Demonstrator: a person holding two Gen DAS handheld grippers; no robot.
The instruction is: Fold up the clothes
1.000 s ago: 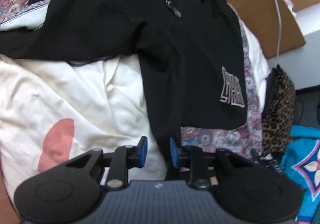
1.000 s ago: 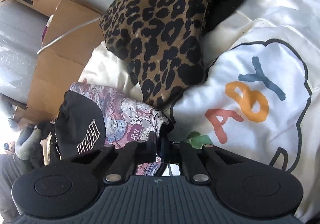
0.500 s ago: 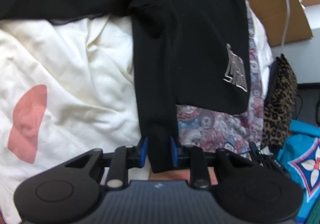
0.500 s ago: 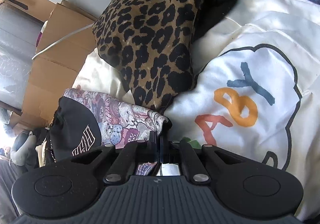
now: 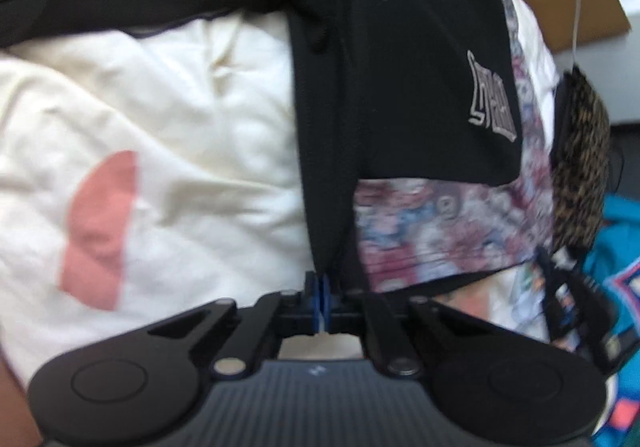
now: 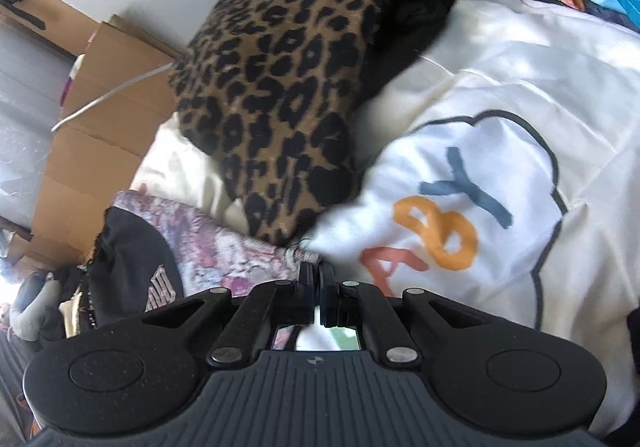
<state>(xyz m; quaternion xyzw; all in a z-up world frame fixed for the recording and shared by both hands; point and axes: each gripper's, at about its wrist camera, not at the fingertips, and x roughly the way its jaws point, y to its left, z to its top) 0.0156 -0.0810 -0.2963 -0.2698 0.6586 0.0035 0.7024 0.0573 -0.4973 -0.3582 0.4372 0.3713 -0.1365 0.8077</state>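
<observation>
Our left gripper (image 5: 321,293) has just closed its blue pads on the hem of the black shorts (image 5: 400,67); our right gripper (image 6: 316,279) is clamped on the patterned garment's (image 6: 224,247) corner — both lie on the cream duvet (image 5: 180,127), near the leopard-print cushion (image 6: 280,95).
</observation>
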